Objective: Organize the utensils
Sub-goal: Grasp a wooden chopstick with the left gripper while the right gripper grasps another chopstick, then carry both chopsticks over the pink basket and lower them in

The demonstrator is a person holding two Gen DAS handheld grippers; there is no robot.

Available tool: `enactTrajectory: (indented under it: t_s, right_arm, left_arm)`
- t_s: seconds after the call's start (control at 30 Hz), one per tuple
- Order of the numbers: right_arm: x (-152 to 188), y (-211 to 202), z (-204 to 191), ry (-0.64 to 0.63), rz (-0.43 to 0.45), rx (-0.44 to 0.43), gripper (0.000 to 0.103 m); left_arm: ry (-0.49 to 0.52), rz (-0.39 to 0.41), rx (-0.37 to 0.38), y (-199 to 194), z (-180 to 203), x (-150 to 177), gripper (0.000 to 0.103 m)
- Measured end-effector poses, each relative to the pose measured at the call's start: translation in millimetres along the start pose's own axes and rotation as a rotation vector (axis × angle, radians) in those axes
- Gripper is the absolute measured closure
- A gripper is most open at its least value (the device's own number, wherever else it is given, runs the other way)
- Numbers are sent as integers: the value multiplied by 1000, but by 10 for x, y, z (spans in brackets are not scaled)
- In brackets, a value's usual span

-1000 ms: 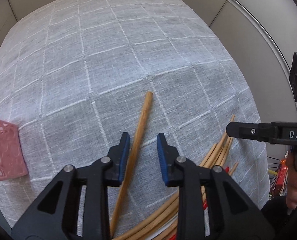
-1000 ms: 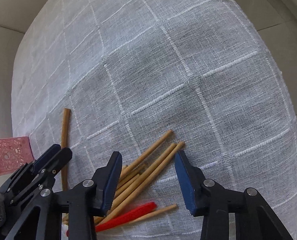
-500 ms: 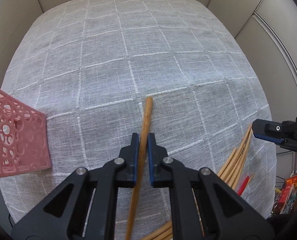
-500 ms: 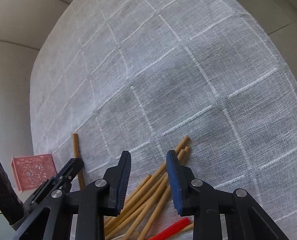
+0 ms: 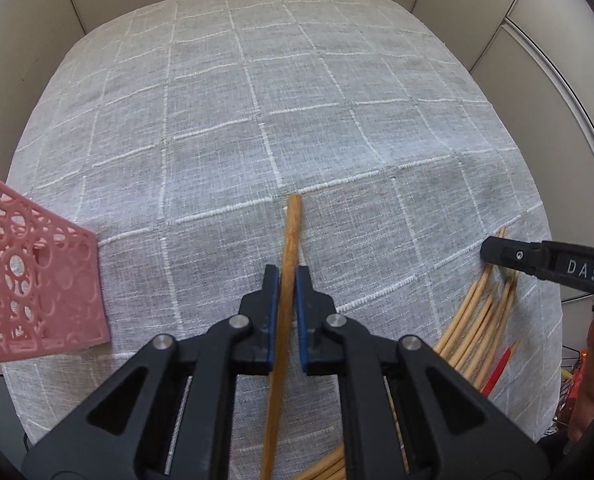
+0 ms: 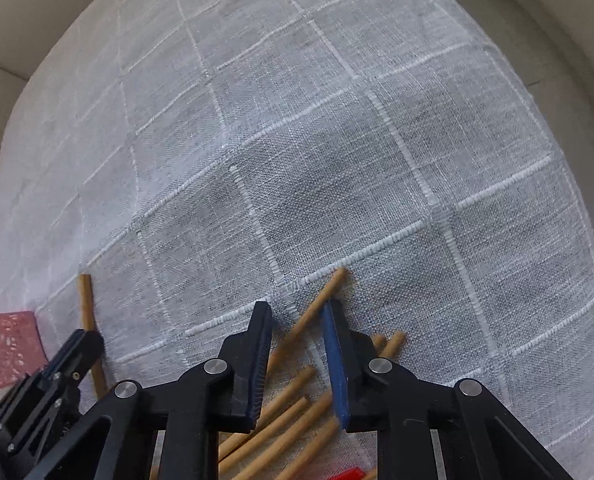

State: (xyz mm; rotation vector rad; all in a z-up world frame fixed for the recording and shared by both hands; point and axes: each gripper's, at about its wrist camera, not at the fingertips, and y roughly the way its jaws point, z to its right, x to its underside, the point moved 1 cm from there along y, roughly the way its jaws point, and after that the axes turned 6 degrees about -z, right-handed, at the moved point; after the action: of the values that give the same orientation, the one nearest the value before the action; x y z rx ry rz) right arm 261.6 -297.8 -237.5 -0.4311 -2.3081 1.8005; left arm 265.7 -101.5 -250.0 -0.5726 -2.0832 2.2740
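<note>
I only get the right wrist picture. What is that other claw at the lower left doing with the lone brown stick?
Observer: The left claw is shut on the lone chopstick, which is pinched between its blue pads.
Visitor: And the pink thing at my left edge?
Observer: That is a pink basket with round cut-out holes. It stands on the tablecloth to the left of that claw, apart from it.
Visitor: What about the red bit at the bottom?
Observer: A thin red stick lying beside the pale chopstick pile.
</note>
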Motion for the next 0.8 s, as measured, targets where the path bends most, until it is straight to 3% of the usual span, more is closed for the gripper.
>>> enactTrajectory:
  t_s: [0.17, 0.27, 0.4, 0.53, 0.8]
  right_arm:
    - [32, 10, -199, -5, 64, 62, 86]
    - [10, 18, -155, 36, 72, -16, 90]
    - [-47, -11, -56, 72, 90, -153, 93]
    - [36, -201, 13, 58, 123, -233, 94]
    - [405, -1057, -285, -116, 326, -291, 97]
  left_arm:
    - [2, 55, -35, -17, 14, -10, 94]
    - [18, 114, -61, -138, -6, 11, 95]
    - [12, 164, -54, -351, -44, 45, 95]
    - [-11, 220, -17, -634, -94, 129, 95]
    - [-16, 386, 45, -1379, -200, 393, 95]
